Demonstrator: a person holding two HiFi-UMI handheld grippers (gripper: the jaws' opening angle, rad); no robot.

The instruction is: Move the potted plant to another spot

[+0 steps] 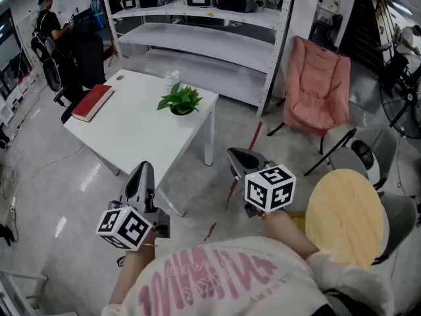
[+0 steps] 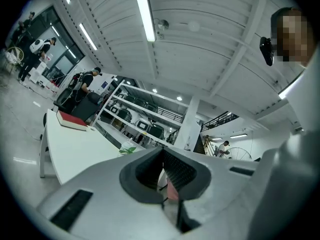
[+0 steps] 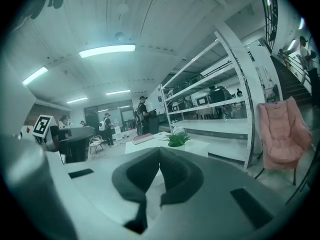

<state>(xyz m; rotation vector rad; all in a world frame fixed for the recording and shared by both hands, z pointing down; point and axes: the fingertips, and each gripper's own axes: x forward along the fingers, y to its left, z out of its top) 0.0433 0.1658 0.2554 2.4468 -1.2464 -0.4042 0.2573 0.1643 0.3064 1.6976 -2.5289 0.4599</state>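
Both jaw pairs were closed on nothing. The left gripper [image 1: 141, 170] and right gripper [image 1: 237, 155] were short of the table [image 1: 131, 133]. The potted plant [image 1: 180, 101] stood untouched near the table's far right corner. Reach, grasp and transfer were all outstanding.
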